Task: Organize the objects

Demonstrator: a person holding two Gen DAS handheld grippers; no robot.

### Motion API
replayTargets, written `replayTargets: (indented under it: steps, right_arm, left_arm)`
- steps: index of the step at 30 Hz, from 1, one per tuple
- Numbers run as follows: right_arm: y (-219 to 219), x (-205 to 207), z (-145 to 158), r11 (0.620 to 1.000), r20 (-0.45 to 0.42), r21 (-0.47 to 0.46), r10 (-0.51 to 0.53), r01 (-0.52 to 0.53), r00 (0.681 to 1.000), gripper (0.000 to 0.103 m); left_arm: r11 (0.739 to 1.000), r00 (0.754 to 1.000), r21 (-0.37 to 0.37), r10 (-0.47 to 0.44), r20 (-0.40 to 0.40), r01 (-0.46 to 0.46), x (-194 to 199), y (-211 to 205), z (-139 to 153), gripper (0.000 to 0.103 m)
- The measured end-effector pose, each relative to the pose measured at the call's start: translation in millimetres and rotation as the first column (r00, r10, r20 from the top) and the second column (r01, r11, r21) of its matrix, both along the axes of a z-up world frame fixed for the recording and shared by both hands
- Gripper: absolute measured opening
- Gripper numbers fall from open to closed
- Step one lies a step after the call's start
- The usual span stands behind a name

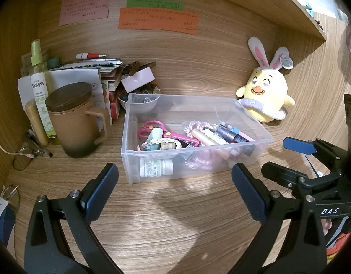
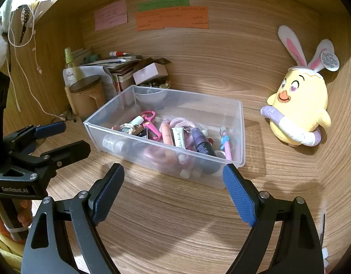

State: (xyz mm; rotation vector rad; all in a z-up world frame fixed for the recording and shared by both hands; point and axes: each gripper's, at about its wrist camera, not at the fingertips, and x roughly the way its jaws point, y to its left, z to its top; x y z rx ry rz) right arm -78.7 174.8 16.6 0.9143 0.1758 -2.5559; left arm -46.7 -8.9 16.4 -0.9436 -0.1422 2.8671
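While both tools hover short of it, the clear plastic bin [image 1: 198,123] sits mid-worktop [image 1: 164,217], already loaded: pink scissors [image 1: 152,130], a white pill bottle [image 1: 156,167] against the near wall, a pink cord [image 1: 199,125], a cream tube [image 2: 178,135], a dark purple bottle [image 2: 201,143], a pink pen [image 2: 227,146]. Smaller bits lie among them, too jumbled to name with certainty.

Left gripper [image 1: 174,190]: fingers wide apart, nothing between them, just before the bin's front wall. Right gripper [image 2: 173,190]: also spread wide, empty, near the bin's corner.

Outside the bin: yellow chick plush [image 1: 265,93] with rabbit ears, well right, against the back panel. Brown lidded mug [image 1: 76,118] left of the bin, green spray bottle [image 1: 38,84] just behind it, stacked papers and books [image 1: 100,68] beyond. Coloured notes [image 1: 157,18] stuck on the back panel.
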Motion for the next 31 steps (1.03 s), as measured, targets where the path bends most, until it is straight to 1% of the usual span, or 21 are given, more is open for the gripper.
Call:
replayTargets:
  steps: [9,15,23,29,31]
  right_arm:
    - [-0.6,0.8,0.9,1.0,-0.004,0.0,-0.003,0.003,1.0,0.087]
    - [-0.2,0.7,1.2,1.0,-0.003,0.0,-0.001,0.001,1.0,0.087]
    - [0.1,-0.6,0.8,1.0,0.0,0.0,-0.002,0.002,1.0,0.087]
    - [2.6,-2.1,-1.5,1.0,0.008,-0.002,-0.012,0.012,1.0,0.087]
    - [2.5,-2.6,-2.0,1.0,0.008,0.001,-0.016,0.016,1.0,0.087]
  left_arm:
    - [1.0,1.0,0.001,-0.006,0.004,0.006,-0.4,0.7,0.8,0.101]
    - [1.0,1.0,-0.013,-0.006,-0.007,0.006,1.5,3.1,1.6,0.101]
    - [0.999,0.999,0.002,-0.033,0.014,0.033,-1.0,2.4,-1.8,0.101]
    - [0.998,0.998,0.008,-0.07,-0.008,0.07,1.9,5.7,0.5,0.101]
    - [0.998,0.998,-0.005,-0.066,-0.012,0.066,2.3,7.1,1.3,0.101]
